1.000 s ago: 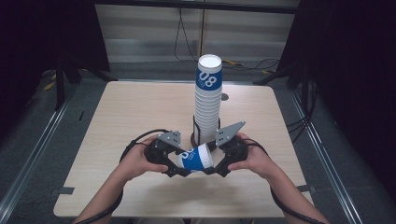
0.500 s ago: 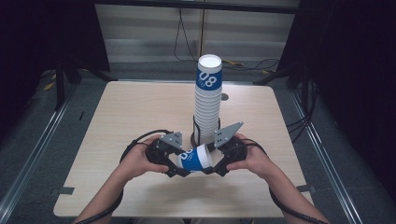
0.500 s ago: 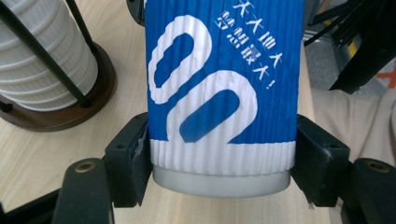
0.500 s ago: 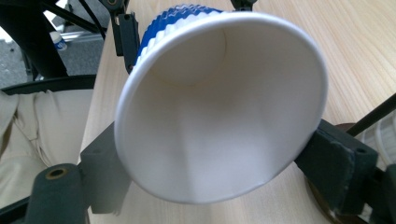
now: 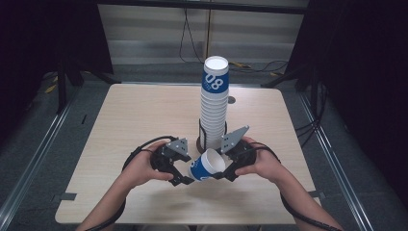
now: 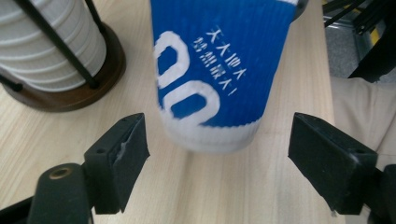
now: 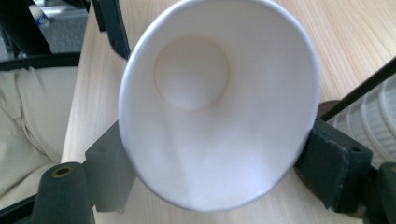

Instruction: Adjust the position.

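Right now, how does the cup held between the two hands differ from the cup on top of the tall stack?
The held cup lies tilted on its side above the table, mouth toward the right gripper, whose jaws clamp its rim; the left gripper has just been opening and stands clear. The top cup sits upside down on the stack. Both are blue with white print.

matt ribbed blue paper cup (image 6: 219,70), smooth white inside; pale wood-grain table (image 5: 144,115); dark wooden base (image 6: 70,93); matt black pads (image 6: 123,156).

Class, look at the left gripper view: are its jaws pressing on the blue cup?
No: both jaws stand apart from the blue cup, gaps showing on each side.
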Demonstrator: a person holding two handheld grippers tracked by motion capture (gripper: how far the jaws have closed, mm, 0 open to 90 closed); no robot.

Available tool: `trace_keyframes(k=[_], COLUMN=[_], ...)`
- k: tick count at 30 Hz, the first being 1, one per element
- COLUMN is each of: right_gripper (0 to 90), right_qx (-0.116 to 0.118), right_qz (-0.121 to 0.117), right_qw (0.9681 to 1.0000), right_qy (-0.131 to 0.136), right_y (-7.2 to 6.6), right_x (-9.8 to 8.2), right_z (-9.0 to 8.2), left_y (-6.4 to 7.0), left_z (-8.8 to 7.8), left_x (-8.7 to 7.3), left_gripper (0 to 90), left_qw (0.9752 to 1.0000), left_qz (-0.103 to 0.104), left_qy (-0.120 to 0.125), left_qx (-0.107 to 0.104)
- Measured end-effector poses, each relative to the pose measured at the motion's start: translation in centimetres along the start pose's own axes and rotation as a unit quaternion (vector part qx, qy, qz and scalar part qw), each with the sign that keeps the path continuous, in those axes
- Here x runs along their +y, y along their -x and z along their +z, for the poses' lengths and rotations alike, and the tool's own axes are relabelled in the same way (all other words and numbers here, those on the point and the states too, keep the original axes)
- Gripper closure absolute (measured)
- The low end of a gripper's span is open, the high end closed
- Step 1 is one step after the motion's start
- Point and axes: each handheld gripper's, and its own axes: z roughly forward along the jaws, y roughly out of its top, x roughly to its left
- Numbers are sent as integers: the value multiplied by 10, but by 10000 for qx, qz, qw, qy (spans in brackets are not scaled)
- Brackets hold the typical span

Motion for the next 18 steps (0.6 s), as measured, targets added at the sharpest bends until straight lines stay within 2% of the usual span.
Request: trace_keyframes(k=[7, 8, 15, 18], right_gripper=[207, 207, 207, 206], right_qx=[-29, -67, -120, -108], right_qz=[-20, -27, -85, -91], right_qw=[9998, 9998, 9985, 9979], right_qy=[-171, -208, -524, -632], right_y=[-1, -1, -2, -1], right_x=[-1, -1, 1, 0], right_z=[-1, 0, 1, 2], left_y=[0, 0, 0, 0], left_z=[0, 0, 3, 4], left_x=[-2, -2, -5, -7], left_gripper=[202, 203, 205, 206], left_qw=[10000, 10000, 9999, 9999], left_qz=[-15, -65, -60, -104], left_qy=[-11, -5, -64, -13], left_qx=[41, 67, 62, 47])
